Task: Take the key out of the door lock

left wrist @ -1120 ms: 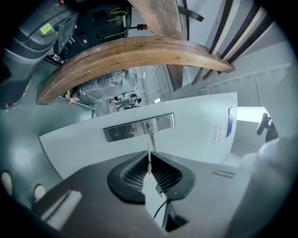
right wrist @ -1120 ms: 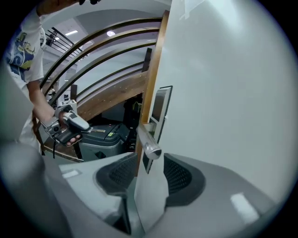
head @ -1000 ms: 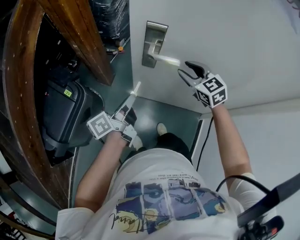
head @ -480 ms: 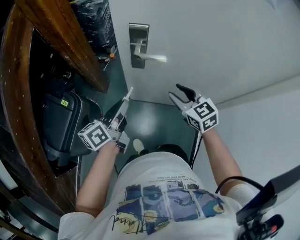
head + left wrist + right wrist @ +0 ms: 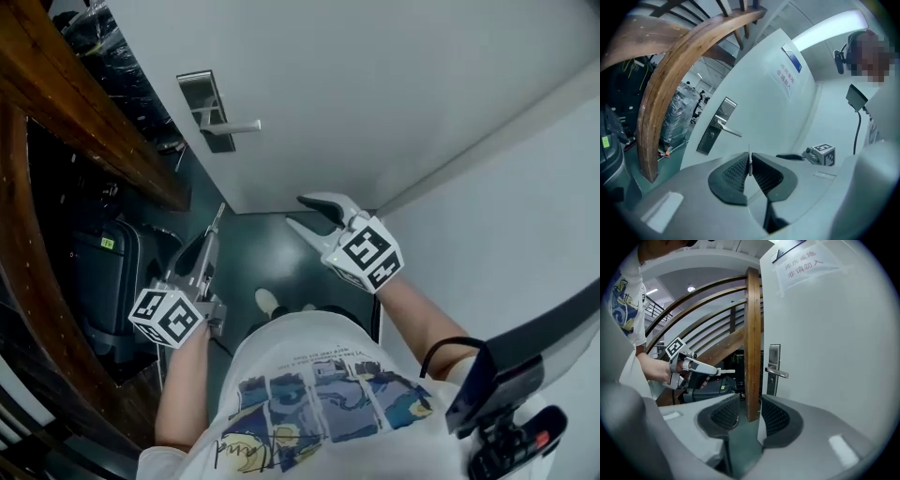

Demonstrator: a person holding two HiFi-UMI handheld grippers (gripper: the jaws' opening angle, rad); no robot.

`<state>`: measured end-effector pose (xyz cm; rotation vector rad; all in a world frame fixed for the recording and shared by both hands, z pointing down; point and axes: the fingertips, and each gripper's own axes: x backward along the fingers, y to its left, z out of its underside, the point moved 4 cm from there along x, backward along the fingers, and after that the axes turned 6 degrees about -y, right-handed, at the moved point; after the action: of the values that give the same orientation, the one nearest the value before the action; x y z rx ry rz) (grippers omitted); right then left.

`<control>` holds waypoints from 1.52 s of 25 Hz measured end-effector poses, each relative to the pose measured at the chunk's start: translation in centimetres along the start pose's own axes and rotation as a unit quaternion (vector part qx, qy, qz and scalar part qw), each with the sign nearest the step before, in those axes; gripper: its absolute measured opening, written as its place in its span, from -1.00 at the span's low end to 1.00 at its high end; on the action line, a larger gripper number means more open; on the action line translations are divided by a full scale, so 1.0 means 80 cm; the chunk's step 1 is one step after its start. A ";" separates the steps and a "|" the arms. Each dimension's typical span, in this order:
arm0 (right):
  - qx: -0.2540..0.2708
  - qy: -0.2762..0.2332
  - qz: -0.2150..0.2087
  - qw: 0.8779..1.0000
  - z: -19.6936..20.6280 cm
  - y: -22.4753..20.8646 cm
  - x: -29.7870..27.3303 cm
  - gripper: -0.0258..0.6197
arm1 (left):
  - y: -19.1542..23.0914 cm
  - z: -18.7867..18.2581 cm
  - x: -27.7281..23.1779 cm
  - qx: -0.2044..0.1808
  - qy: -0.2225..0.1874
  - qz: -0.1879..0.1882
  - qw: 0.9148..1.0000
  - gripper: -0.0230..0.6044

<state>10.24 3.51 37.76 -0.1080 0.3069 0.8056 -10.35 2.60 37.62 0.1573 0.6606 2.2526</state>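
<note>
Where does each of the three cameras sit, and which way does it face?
Head view: on the person's head, steeply down at the door and floor; shows both forearms, shirt, left gripper, right gripper.
Left gripper view: on the left gripper, along its jaws shut on the key, toward the door handle.
Right gripper view: on the right gripper, along its closing jaws, nothing between them, toward the wooden rail.
Shared: both gripper views show the door handle and the opposite gripper.

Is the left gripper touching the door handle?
No, the left gripper is held well away from the door handle, its fingers shut on a thin key.
</note>
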 end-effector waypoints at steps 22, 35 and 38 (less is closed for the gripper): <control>0.029 -0.014 -0.019 0.999 0.003 0.043 0.094 -0.91 | -0.092 0.026 0.034 -0.051 0.012 -0.010 0.999 -0.85; 0.035 -0.014 -0.028 0.999 0.004 0.037 0.104 -0.91 | -0.106 0.035 0.032 -0.046 0.018 -0.018 0.999 -0.85; 0.033 -0.014 -0.028 0.999 0.005 0.035 0.099 -0.91 | -0.102 0.035 0.029 -0.045 0.020 -0.019 0.999 -0.85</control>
<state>13.48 11.04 35.75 -0.0427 0.3025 0.7410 -5.81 10.05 35.67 0.0547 0.5777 2.2487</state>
